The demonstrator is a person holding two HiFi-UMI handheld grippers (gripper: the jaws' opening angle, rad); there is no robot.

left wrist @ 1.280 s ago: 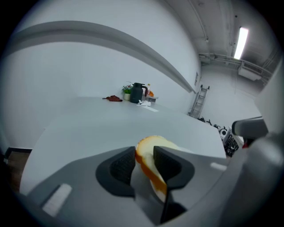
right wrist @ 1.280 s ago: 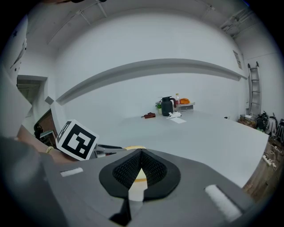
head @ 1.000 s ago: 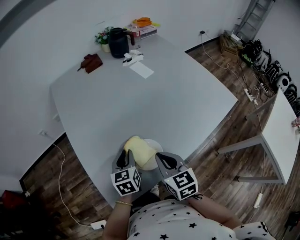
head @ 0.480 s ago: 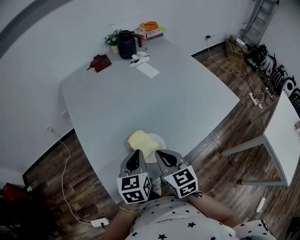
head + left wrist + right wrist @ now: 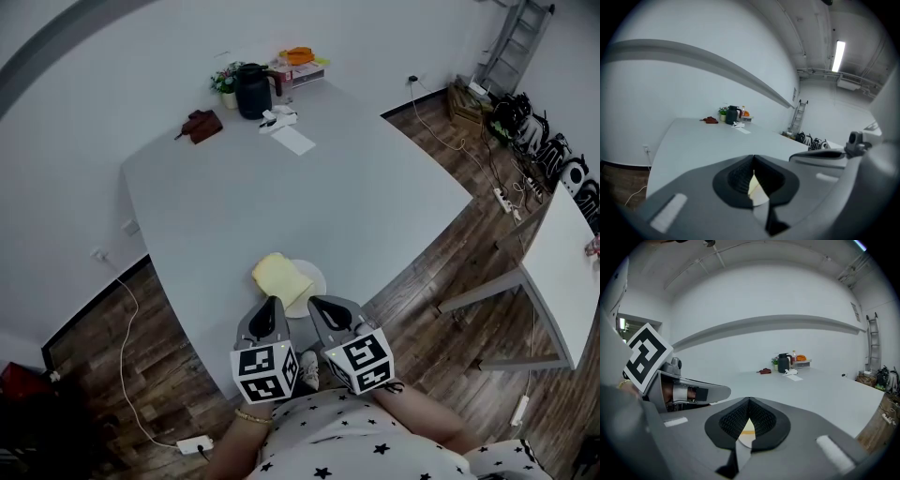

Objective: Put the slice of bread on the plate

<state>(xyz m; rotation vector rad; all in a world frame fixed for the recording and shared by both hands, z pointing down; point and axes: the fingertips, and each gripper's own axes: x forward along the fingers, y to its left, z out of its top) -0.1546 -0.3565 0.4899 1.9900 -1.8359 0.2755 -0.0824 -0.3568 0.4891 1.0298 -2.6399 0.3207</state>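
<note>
On plate: pale yellow bread slice; left claw, right claw pressed together.

head view: steeply down on table; gripper views: low across same table

The slice of bread is pale yellow, on a white plate. The table is plain light grey; the floor is dark brown wood planking. The left gripper and right gripper are grey with black ribbed pads and black-and-white square markers. The shirt is white with black stars. The jug is black.
</note>
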